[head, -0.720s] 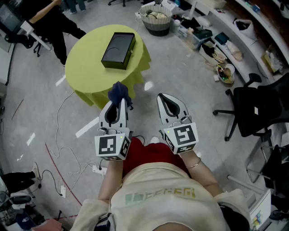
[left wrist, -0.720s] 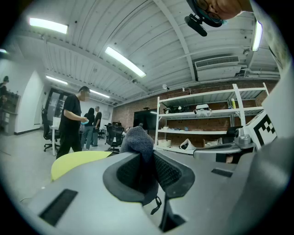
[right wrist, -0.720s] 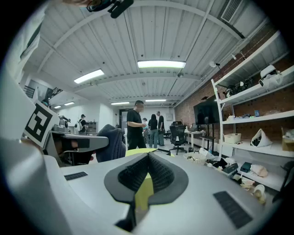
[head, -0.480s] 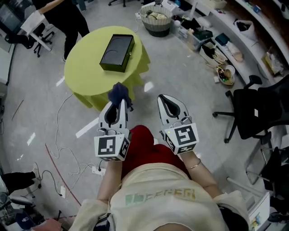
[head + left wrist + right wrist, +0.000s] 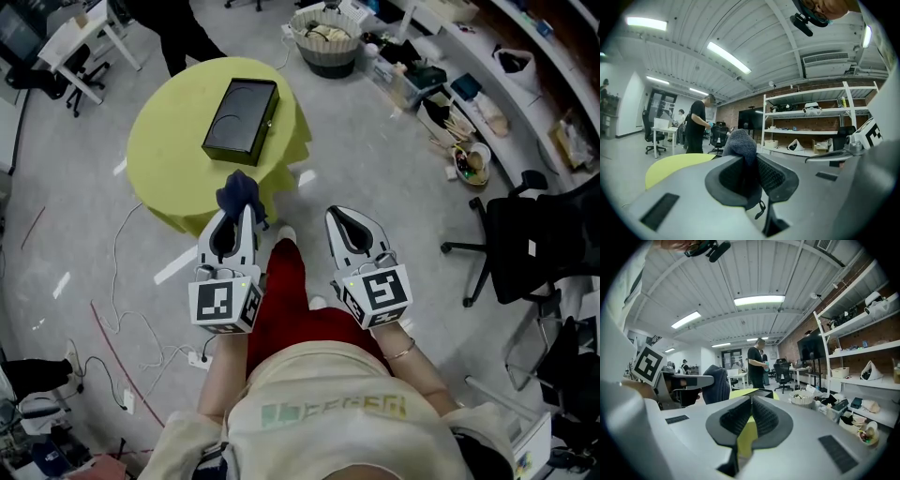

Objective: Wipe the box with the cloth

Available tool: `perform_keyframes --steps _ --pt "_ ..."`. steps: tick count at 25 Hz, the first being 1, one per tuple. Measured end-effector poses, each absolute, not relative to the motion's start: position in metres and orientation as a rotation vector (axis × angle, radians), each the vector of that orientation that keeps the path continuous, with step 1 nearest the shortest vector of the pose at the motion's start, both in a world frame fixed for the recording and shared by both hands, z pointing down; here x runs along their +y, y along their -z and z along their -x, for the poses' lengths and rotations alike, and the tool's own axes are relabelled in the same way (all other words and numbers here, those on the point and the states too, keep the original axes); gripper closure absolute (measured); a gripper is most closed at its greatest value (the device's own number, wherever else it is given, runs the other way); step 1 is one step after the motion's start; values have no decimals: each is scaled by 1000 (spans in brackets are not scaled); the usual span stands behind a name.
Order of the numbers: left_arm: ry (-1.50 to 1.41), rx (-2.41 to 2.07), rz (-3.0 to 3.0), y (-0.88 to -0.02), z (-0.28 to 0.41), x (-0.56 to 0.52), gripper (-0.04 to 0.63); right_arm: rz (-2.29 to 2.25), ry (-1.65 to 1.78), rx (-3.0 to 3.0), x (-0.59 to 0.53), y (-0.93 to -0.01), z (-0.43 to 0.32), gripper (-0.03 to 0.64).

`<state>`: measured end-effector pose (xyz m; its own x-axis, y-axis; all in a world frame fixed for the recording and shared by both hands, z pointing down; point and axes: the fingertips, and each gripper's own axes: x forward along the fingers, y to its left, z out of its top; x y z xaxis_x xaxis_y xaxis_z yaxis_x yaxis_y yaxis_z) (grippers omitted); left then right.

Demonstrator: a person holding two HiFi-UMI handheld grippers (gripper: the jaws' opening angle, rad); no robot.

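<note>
as a person stands over a grey floor (image 5: 394, 159) with a claw in each hand, the left claw (image 5: 240, 208) is clenched on a dark blue cloth (image 5: 239, 192), which bunches up out of the tips of its jaws. the left gripper view shows the same hold: the cloth (image 5: 740, 145) is pinched between the two dark ribbed pads of the left claw (image 5: 750, 164) and rises above them in a rounded wad. the right claw (image 5: 343, 214) is held level beside it, apart from it. in the right gripper view the jaws of the right claw (image 5: 751, 401) are pressed together with nothing between them, and only a strip of yellow-green shows through the slit further back.

the black box (image 5: 241, 120) lies flat on a round surface (image 5: 159, 159) draped in a yellow-green cover, ahead of the person and a little to the left. the box sits toward the far half of the surface, well apart from both claws. the cloth hangs in the air over the near edge of the surface and does not touch the box.

each claw carries a cube with black-and-white square markers at its rear. a leg in red (image 5: 281, 291) shows between the two claws. white cables (image 5: 122, 300) trail over the floor at the left. a round basket (image 5: 326, 37) stands on the floor beyond the surface, and a black office chair (image 5: 534, 234) stands at the right. in the left gripper view a person in black (image 5: 697, 126) stands behind the surface, with white shelves (image 5: 811, 117) along a brick wall further back.
</note>
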<state>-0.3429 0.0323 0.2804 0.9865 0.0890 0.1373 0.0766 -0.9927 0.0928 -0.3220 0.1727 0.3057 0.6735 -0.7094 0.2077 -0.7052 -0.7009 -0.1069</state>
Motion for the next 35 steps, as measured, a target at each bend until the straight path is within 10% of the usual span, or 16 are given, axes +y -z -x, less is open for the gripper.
perform_keyframes --steps 35 --pt "-299 -205 -2961 -305 12 -157 531 2673 460 1606 -46 -324 -64 578"
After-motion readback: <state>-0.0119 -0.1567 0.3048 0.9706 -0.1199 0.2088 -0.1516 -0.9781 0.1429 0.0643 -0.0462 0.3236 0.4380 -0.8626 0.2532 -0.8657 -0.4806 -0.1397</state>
